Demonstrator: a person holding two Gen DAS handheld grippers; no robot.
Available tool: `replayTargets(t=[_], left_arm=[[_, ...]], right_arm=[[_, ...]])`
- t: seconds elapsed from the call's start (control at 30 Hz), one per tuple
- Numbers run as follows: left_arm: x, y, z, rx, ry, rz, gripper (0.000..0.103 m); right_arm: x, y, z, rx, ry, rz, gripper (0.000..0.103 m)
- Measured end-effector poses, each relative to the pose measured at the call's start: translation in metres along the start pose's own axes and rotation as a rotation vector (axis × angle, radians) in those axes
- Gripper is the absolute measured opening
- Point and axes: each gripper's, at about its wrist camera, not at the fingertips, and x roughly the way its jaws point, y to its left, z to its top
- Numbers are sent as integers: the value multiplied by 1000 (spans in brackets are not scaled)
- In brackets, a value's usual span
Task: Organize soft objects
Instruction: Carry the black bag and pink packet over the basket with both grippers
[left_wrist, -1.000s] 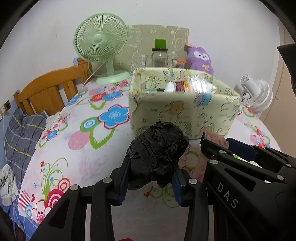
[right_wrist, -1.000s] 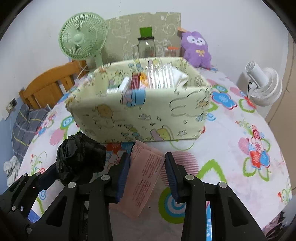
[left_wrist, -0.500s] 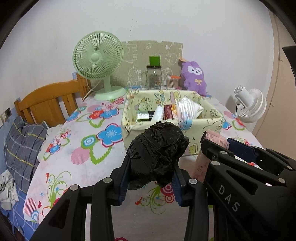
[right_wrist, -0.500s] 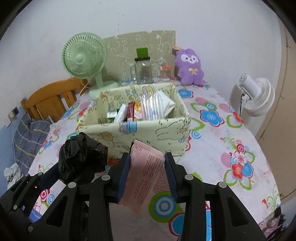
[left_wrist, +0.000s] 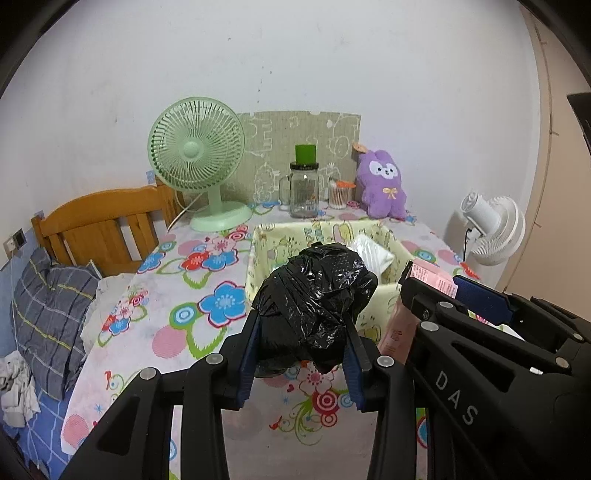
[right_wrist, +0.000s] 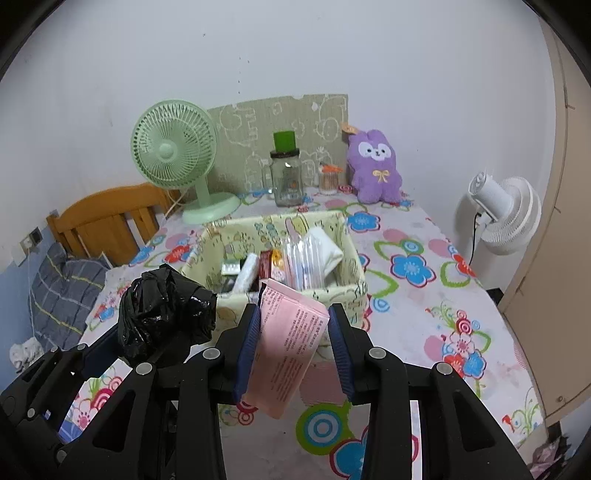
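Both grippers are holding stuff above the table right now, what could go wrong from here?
1. The pink packet hangs tilted in the right gripper; it may slip out.
2. The box is already crowded, so the black bag held by the left gripper may not fit.
3. The two grippers sit close together and could bump.

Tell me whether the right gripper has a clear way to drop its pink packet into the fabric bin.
Probably yes. The right gripper holds the pink packet just short of the fabric bin, whose top is open; a gap shows at its left end. The left gripper with its black bag stays alongside.
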Motion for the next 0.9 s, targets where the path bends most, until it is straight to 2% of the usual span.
replayTargets(t=[0.43, 0.9], left_arm=[[-6, -4, 28, 16, -59, 0, 41], [20, -3, 45, 10, -51, 2, 41]], right_arm=[[-12, -3, 27, 12, -69, -5, 41], [10, -3, 49, 2, -70, 0, 41]])
